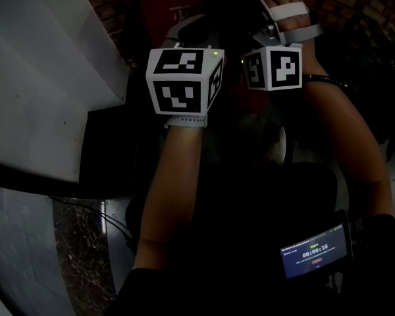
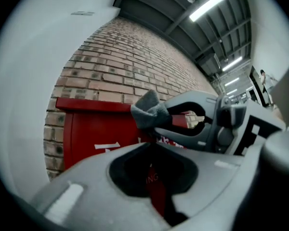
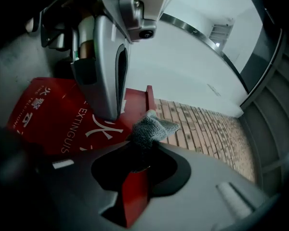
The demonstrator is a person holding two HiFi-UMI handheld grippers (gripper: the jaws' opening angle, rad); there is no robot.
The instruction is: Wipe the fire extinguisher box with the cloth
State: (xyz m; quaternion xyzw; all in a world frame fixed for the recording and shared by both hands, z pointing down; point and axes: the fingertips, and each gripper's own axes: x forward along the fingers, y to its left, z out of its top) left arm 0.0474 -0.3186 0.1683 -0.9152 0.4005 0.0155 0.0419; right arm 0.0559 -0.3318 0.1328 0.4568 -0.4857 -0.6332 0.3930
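The red fire extinguisher box with white lettering stands against a brick wall. The right gripper view shows the box close below the jaws. My right gripper is shut on a small grey cloth, whose bunched end sticks out past the tips near the box's top edge. The left gripper view sees that gripper and the cloth from the side. My left gripper is beside it, jaws together and holding nothing. The head view is dark, showing both marker cubes before the box.
A pale wall panel runs along the left. A small screen with a timer sits low on the right forearm. A thin cable lies on the speckled floor at lower left. Strip lights hang from the ceiling.
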